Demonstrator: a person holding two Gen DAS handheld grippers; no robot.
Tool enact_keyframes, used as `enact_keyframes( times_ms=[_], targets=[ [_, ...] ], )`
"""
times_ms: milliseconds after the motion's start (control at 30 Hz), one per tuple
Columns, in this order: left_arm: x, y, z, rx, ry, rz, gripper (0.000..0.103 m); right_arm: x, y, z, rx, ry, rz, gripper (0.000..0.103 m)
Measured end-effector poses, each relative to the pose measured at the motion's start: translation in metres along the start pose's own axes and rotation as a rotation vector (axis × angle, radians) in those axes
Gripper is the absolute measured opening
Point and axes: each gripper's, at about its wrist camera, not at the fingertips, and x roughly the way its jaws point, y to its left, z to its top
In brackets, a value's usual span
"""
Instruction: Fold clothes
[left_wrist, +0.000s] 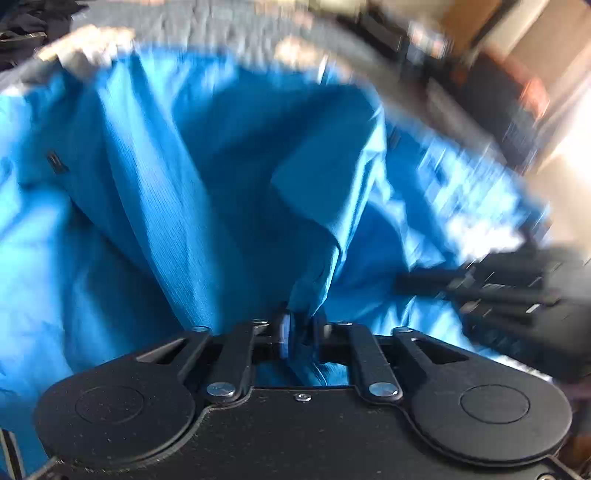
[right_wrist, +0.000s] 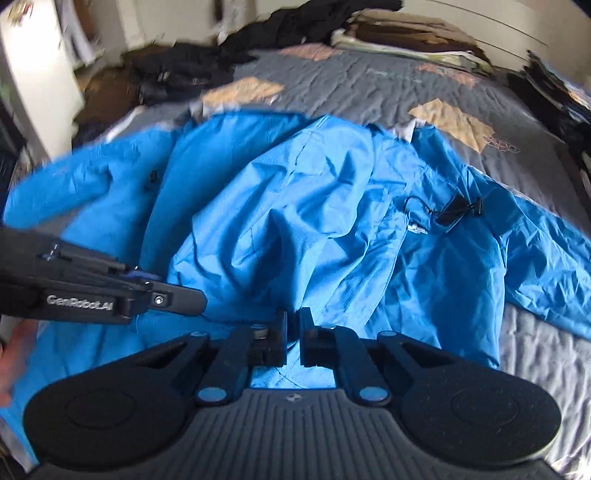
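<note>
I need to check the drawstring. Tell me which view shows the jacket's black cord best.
The right wrist view: the black cord lies sharp and whole on the blue jacket, right of centre. The left wrist view is motion-blurred and filled with fabric pinched in the left claw; no cord is recognisable there.

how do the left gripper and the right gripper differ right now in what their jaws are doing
The left gripper has its jaws shut on a bunched fold of the bright blue nylon jacket; the right gripper shows a narrow gap between its jaws with no fabric visibly pinched. The left wrist view is motion-blurred, the right wrist view mostly sharp. Both are black two-finger tools over the same jacket on the grey quilted bedspread.
</note>
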Motion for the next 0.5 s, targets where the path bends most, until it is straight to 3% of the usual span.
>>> enact_keyframes(
  times_ms=[133, 200, 233, 267, 367, 500],
  targets=[
    [0.0, 0.016, 0.0, 0.002, 0.008, -0.016, 0.026, 0.034, -0.005, -0.017, 0.059, 0.071, 0.03, 0.009],
    [-0.022, 0.023, 0.005, -0.017, -0.017, -0.015, 0.043, 0.037, -0.011, -0.016, 0.131, 0.069, 0.056, 0.013],
    [-0.038, 0.027, 0.007, -0.023, -0.05, -0.01, 0.059, 0.031, -0.014, -0.012, 0.164, 0.062, 0.057, 0.022],
    [-0.055, 0.031, 0.009, -0.023, -0.091, -0.005, 0.068, 0.023, -0.017, -0.009, 0.182, 0.045, 0.051, 0.026],
    [-0.097, 0.039, 0.017, -0.018, -0.197, 0.01, 0.071, -0.01, -0.023, 0.003, 0.247, -0.049, 0.063, 0.039],
    [-0.109, 0.048, 0.028, -0.036, -0.176, 0.057, 0.065, -0.04, -0.022, 0.022, 0.345, -0.141, 0.093, 0.048]
  ],
)
